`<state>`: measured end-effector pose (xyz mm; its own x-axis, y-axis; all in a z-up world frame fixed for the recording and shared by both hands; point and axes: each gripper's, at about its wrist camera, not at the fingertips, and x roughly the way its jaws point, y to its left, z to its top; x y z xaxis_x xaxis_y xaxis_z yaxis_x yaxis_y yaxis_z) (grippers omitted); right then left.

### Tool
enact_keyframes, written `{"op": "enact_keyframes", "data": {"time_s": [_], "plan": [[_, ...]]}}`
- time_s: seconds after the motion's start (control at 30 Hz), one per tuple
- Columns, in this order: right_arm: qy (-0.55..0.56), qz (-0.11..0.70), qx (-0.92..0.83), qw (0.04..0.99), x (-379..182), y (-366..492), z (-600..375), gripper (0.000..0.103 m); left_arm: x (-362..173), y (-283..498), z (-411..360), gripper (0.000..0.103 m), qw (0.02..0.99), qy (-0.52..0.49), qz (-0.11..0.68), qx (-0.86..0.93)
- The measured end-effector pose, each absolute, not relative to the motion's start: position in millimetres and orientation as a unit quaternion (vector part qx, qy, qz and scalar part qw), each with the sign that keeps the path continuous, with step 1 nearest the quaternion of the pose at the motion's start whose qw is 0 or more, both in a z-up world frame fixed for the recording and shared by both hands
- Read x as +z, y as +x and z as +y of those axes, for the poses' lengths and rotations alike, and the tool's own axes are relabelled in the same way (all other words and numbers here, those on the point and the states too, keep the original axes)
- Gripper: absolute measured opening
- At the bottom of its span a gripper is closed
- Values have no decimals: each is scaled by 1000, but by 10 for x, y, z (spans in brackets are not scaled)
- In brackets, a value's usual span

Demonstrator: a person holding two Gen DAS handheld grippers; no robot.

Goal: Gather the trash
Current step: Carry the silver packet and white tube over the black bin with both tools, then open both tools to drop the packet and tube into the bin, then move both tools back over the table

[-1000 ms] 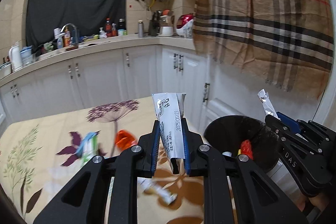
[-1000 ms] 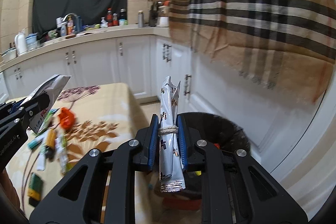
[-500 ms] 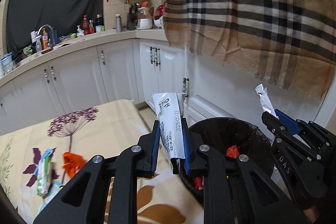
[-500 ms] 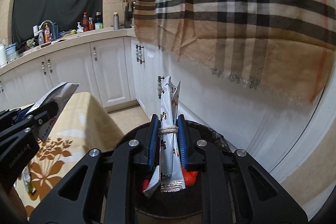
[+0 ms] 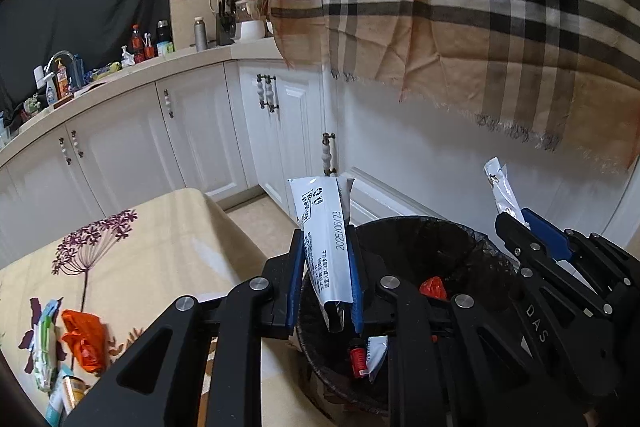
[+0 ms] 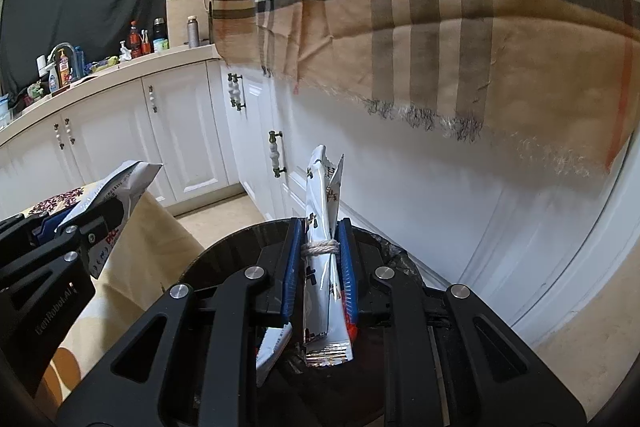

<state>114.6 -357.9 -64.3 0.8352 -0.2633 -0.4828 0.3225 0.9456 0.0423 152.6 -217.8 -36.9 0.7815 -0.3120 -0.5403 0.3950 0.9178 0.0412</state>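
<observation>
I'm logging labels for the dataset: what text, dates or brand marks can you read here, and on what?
"2025/06/23": on the white wrapper held in the left claw.
"DAS": on the right claw's black arm, left wrist view.
"GenRobot.AI": on the left claw's arm, right wrist view.
Wrapper's small print, the red letters on its other face, and the string-tied silver packet: unreadable.

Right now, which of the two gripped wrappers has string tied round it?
The silver wrapper in the right gripper, bound with white string. The left gripper holds a white packet, date-printed and unbound.
</observation>
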Motion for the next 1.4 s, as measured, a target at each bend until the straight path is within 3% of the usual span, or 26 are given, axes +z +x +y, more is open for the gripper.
{"op": "enact_keyframes", "data": {"time_s": [0.07,0.17,0.5,0.87,1.4], "plan": [[60,242,-159,955,-662,1172,-3598,24,-388,1581,-2215,22,938,76,281,-189],[57,247,-163,954,-693,1212,-3614,36,-431,1642,-2245,33,935,75,293,-186],[60,254,-163,952,-693,1132,-3567,36,-415,1607,-2061,51,934,59,307,-175],[56,266,-114,956,-558,880,-3074,36,-260,1235,-1410,52,940,50,308,-140],[29,276,10,961,-409,389,-1832,36,-342,476,174,52,946,29,322,-6]]}}
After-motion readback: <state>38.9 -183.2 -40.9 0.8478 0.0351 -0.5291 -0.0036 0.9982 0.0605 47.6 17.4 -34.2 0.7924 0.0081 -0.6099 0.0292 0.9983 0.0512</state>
